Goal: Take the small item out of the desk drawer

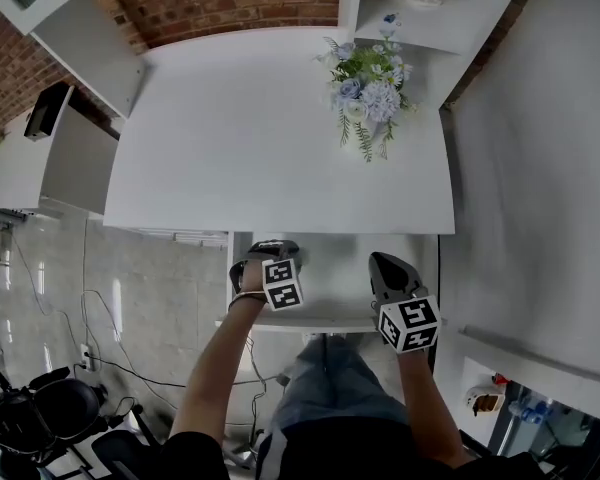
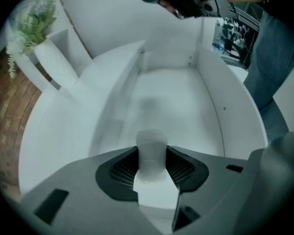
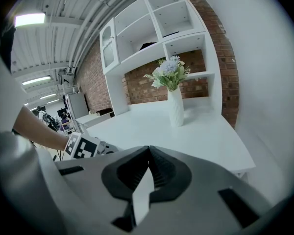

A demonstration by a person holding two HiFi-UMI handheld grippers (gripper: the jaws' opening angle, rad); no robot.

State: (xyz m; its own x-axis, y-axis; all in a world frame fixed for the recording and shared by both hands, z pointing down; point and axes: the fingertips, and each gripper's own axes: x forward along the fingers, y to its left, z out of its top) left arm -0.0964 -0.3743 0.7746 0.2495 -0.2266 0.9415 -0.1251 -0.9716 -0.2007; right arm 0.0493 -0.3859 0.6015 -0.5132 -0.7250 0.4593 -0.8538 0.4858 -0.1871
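Note:
The white desk drawer (image 1: 335, 288) stands pulled out below the desk top (image 1: 260, 148). My left gripper (image 1: 270, 251) reaches into its left part. In the left gripper view a small white cylinder-like item (image 2: 152, 148) fills the gap of my left gripper (image 2: 152, 164), both dark pads against its sides, over the drawer's bare floor (image 2: 176, 97). My right gripper (image 1: 387, 265) hovers over the drawer's right part, shut with nothing in it; in its own view the right gripper (image 3: 148, 153) has its pads meeting.
A white vase of flowers (image 1: 368, 98) stands on the desk's far right. White shelving (image 3: 152, 28) on a brick wall rises behind the desk. A white cabinet (image 1: 50, 153) is at the left, cables and a dark chair base (image 1: 40, 408) on the floor.

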